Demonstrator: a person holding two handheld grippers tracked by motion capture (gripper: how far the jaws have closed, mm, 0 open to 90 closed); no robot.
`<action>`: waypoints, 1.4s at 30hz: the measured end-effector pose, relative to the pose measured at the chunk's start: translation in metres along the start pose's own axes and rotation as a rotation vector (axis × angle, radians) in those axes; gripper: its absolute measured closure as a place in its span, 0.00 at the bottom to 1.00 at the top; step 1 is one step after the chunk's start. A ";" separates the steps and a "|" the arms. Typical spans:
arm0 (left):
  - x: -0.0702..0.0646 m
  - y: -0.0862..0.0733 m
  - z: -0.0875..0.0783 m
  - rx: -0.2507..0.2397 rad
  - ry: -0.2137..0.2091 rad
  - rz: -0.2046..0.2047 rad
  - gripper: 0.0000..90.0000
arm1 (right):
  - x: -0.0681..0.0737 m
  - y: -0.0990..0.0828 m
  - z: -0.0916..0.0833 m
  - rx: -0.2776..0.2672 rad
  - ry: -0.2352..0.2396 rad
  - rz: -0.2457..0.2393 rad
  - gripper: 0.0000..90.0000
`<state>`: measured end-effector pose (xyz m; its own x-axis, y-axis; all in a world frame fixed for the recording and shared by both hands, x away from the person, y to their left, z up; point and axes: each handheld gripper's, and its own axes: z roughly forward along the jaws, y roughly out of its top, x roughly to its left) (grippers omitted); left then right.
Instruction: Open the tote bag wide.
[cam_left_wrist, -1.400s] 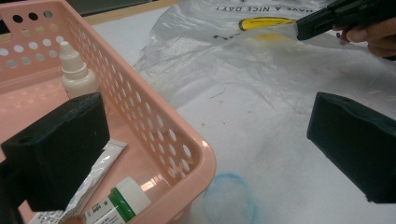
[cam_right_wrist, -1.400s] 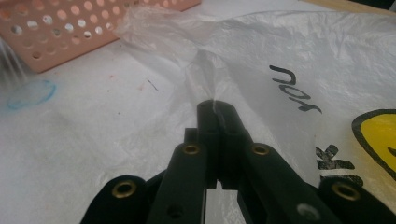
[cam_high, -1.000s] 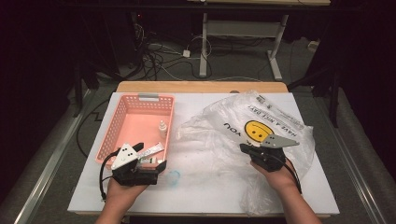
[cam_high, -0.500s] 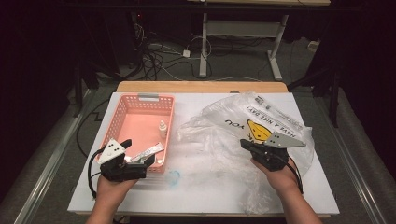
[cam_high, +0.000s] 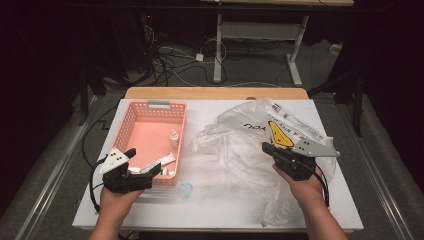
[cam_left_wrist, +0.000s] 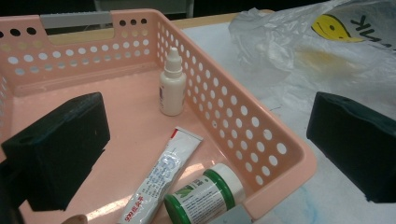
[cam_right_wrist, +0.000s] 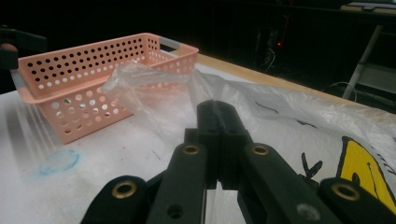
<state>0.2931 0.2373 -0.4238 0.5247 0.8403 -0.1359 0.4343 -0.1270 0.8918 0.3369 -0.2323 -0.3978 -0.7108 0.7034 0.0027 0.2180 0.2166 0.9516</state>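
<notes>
A white-topped table (cam_high: 220, 210) with a wooden far edge stands in a dark room with cables on the floor. The right gripper (cam_high: 269, 148) has its jaws pressed together on the crumpled clear plastic bag (cam_high: 240, 150), lifting a fold. The left gripper (cam_high: 155, 172), jaws wide apart and empty, straddles the near corner of the pink perforated basket (cam_high: 150, 107).

On the clear plastic bag (cam_high: 250, 145) I can read "YOU" in black beside a yellow smiley face, while the print on the toothpaste tube (cam_left_wrist: 161, 179) and green-capped jar (cam_left_wrist: 201, 198) is too small for me.
</notes>
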 end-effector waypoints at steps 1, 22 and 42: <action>0.000 0.000 0.000 0.000 0.000 -0.001 0.00 | -0.001 0.001 -0.001 -0.008 0.003 0.002 1.00; 0.009 0.017 0.006 -0.032 0.013 -0.046 0.02 | -0.006 0.003 -0.004 -0.020 0.006 0.019 1.00; 0.026 0.055 0.034 0.030 0.028 -0.016 0.01 | -0.007 0.002 -0.001 -0.015 0.014 0.014 1.00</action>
<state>0.3557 0.2342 -0.3934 0.4966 0.8570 -0.1377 0.4650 -0.1287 0.8759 0.3413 -0.2378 -0.3957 -0.7174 0.6964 0.0205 0.2180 0.1964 0.9560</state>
